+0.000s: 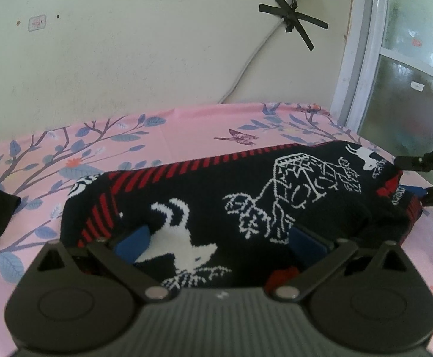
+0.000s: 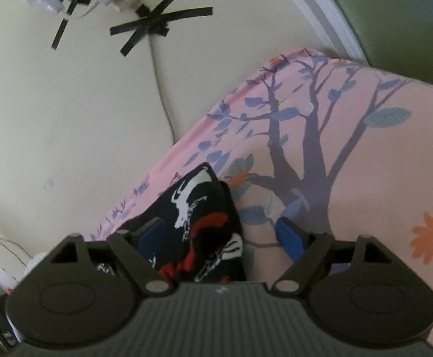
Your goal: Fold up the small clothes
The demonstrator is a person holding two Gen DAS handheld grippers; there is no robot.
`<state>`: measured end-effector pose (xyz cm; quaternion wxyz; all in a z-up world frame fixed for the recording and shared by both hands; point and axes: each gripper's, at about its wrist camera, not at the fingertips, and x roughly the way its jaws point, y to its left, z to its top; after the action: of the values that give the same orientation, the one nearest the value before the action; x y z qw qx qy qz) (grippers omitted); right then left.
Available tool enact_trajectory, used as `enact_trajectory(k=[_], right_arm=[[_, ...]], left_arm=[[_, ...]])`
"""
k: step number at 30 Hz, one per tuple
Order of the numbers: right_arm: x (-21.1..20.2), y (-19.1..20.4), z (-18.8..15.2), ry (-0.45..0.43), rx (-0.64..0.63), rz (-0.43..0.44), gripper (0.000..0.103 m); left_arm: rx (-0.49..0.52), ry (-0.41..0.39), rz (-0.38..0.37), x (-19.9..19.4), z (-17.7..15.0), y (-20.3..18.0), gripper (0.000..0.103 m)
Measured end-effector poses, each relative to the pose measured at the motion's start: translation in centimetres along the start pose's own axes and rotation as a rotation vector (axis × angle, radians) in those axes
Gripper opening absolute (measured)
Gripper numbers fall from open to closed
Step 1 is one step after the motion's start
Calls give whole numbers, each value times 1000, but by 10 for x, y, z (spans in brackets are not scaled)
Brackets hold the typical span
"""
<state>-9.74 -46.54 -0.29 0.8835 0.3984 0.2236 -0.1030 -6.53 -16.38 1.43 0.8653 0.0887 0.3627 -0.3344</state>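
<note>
Knitted sweater [image 1: 246,196] probably lengthwise left-right.

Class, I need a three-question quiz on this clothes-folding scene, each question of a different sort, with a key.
1. True or false: the left gripper is clamped shut on the sweater.
2. The bedsheet is mostly: A green, B pink, C grey?
3. What holds the cable to the wall?

Key: 1 false, its jaws stand open over the sweater; 2 B; 3 crossed strips of black tape.
</note>
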Motion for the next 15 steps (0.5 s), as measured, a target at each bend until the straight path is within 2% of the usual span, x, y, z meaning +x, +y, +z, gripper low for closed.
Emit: enact_trajectory(k=[15], right_arm=[[1, 3, -8, -48, -38, 28, 83]], left_arm=[[-7, -3, -4, -1, 0, 2, 103]])
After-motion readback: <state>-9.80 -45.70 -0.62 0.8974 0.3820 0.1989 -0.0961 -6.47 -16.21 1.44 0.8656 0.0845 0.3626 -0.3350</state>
